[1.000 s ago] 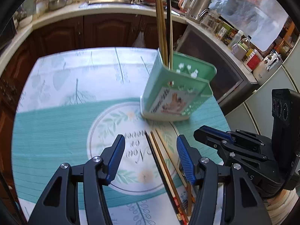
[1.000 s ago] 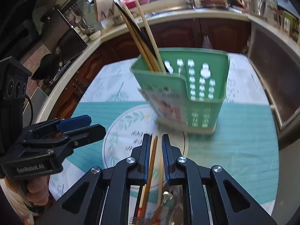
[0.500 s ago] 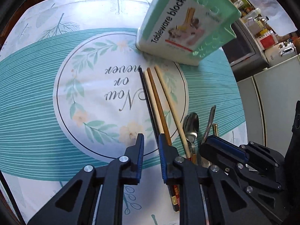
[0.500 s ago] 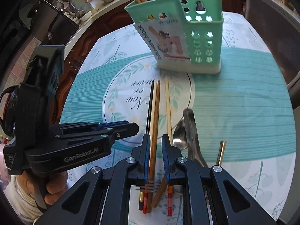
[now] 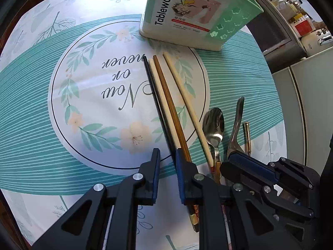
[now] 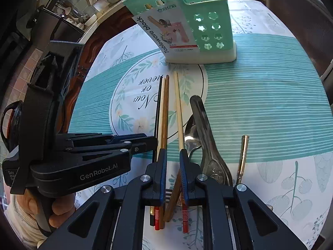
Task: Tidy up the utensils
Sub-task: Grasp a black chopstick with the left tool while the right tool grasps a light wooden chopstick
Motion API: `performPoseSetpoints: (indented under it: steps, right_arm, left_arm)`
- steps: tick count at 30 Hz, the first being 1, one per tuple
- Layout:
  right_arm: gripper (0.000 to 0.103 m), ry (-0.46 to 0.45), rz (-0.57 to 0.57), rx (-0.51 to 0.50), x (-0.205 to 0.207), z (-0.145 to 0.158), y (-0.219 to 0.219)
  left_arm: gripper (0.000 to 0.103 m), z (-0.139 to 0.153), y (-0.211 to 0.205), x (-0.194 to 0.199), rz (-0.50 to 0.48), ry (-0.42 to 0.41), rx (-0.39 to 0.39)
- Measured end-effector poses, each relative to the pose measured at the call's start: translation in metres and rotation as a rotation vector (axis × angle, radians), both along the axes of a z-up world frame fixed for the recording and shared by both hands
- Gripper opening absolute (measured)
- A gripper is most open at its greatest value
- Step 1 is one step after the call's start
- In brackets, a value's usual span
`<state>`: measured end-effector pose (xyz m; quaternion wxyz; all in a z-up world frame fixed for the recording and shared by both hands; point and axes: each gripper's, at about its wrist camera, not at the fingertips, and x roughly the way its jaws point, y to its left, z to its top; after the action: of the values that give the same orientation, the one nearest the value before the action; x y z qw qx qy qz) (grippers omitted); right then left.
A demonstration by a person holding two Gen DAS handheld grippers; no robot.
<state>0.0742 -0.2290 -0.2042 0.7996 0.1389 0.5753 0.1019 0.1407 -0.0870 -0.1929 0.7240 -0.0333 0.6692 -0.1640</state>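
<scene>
While both jaws gape narrowly, chopsticks [image 5: 166, 106] lie beneath.

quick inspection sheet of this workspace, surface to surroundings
surface: teal-and-white floral tablecloth, flat.
job's things: mint green plastic tableware holder upright with chopsticks inside; four loose chopsticks, steel spoon, steel ladle-shaped spoon, slim gold-coloured handle lying on the cloth.
clutter: nothing seen.
grippers: left gripper and right gripper, jaws narrowly apart over the chopsticks, nothing held.
cables: nothing seen.
surroundings: kitchen counter with cookware.
</scene>
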Motion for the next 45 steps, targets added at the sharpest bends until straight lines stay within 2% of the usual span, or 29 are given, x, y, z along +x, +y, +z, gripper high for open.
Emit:
performPoseSetpoints:
  steps: [11, 14, 19, 27, 30, 33, 37, 41, 45]
  right_arm:
    - [0.013, -0.012, 0.011, -0.013, -0.002, 0.004, 0.005]
    - [0.013, -0.018, 0.021, -0.019, -0.003, 0.006, 0.005]
    - [0.013, -0.016, 0.046, -0.027, -0.003, 0.007, 0.009]
    - [0.013, -0.002, 0.045, -0.024, 0.0, 0.008, 0.007]
    - [0.013, 0.01, 0.066, -0.038, -0.001, 0.009, 0.009]
    - [0.013, 0.031, 0.094, -0.036, 0.001, 0.008, 0.015]
    - [0.013, 0.097, 0.108, 0.029, 0.01, -0.001, 0.025]
    - [0.013, 0.183, 0.077, 0.062, 0.025, -0.014, 0.033]
    - [0.013, 0.255, 0.041, 0.042, 0.04, -0.024, 0.039]
  left_arm:
    - [0.013, -0.004, -0.018, 0.006, -0.008, 0.027, 0.063]
    - [0.009, -0.005, -0.016, 0.004, -0.027, 0.021, 0.088]
    - [0.009, -0.006, -0.015, 0.004, -0.039, 0.022, 0.089]
    - [0.009, -0.008, -0.029, 0.005, -0.056, 0.023, 0.168]
    - [0.007, -0.008, -0.03, 0.004, -0.067, 0.027, 0.176]
    - [0.006, -0.009, -0.023, 0.0, -0.092, 0.033, 0.176]
    - [0.004, -0.011, 0.003, -0.007, -0.104, 0.036, 0.197]
    - [0.004, -0.013, 0.035, -0.011, -0.076, 0.038, 0.22]
    - [0.004, -0.016, 0.062, -0.013, -0.05, 0.055, 0.217]
